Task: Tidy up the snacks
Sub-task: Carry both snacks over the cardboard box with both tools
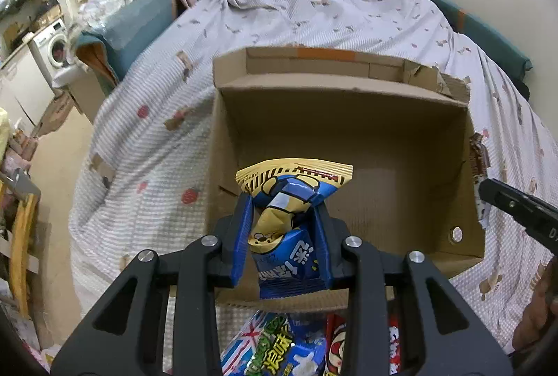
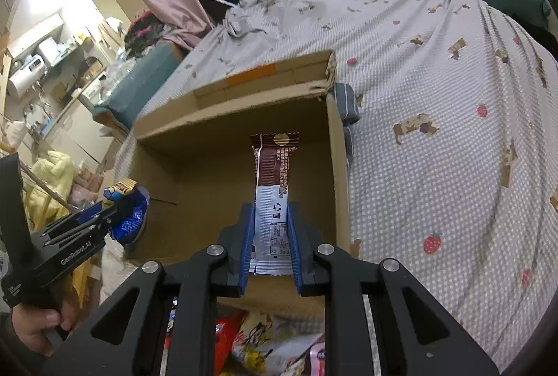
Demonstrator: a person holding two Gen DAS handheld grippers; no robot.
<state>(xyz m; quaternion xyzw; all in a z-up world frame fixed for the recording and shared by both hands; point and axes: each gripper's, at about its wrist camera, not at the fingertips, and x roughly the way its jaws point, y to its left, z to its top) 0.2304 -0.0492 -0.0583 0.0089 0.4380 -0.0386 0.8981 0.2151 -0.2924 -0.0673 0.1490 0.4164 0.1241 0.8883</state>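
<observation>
Holding a crumpled blue-and-yellow snack packet with a cartoon face [image 1: 287,219], the left gripper [image 1: 283,229] has its blue-padded jaws pinched narrow on the packet's middle; packet top fans out above the fingers. It hangs over the near-left part of the open brown cardboard box [image 1: 348,118], above the box's near wall, not touching the floor of the box. Same gripper shows in the right wrist view at lower left [image 2: 120,205], packet [image 2: 130,212] bunched in it, at the box's left wall, a hand [image 2: 38,330] gripping its handle.

Right gripper [image 2: 270,236] is clamped narrow on a long flat brown-and-white snack bar wrapper [image 2: 273,181]. Pads press the white lower end; the brown end sticks forward and up over the right half of the box interior [image 2: 209,174], near the right wall. Its black finger tip [image 1: 502,201] shows at the right edge of the left wrist view, beside the box's right wall.

Box sits on a bed with a white-checked sheet printed with strawberries and dogs [image 1: 146,146], far flaps open, one with an orange tape strip. Box interior looks bare under both snacks. A pile of mixed colourful snack packets [image 1: 279,344] lies on the sheet just beside the box's near wall, under both grippers, also seen in the right wrist view [image 2: 265,341]. Rumpled bedding bunches at the far end of the bed.
</observation>
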